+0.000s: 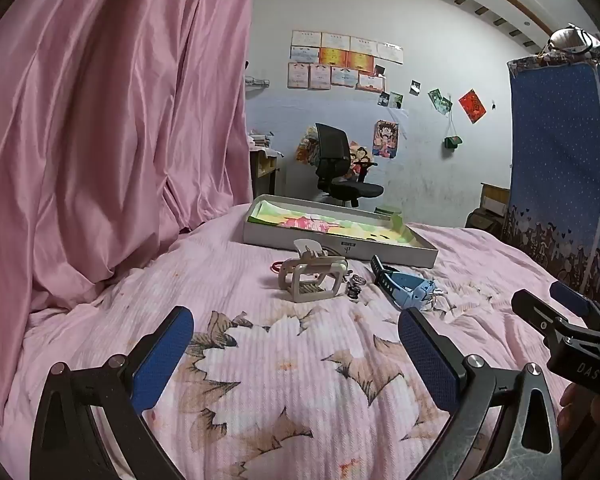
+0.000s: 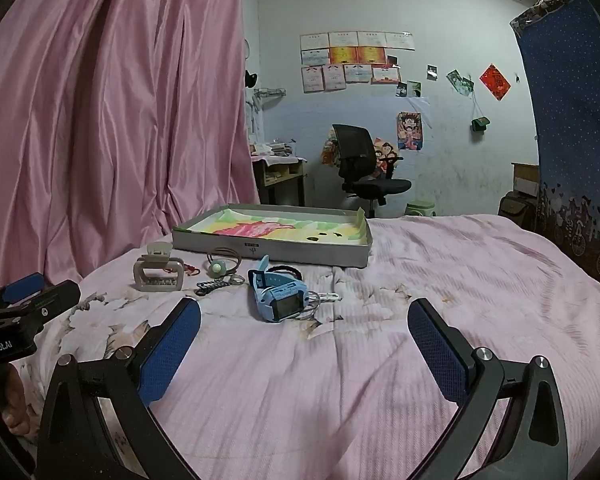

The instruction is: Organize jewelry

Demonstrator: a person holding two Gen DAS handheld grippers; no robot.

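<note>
Right wrist view showed, from left to right, the left hand-held gripper (image 2: 16, 300) at the frame edge, a beige hair claw (image 2: 158, 272), a hair tie with a green bead (image 2: 219, 267), a dark patterned clip (image 2: 209, 287), a blue watch (image 2: 278, 294) lying on a few thin rings, and the shallow box (image 2: 352, 258) with coloured paper lining just behind them. All lay on the pink bed (image 2: 440, 280). The right hand-held gripper (image 2: 304, 344) hung spread wide and empty, near the watch but not touching it. Left wrist view showed the left hand-held gripper likewise spread and empty, short of the claw. Nothing seemed sorted yet, so the first pick was probably in hand. The next move called for reaching forward, straddling one piece and closing squarely on it.
</note>
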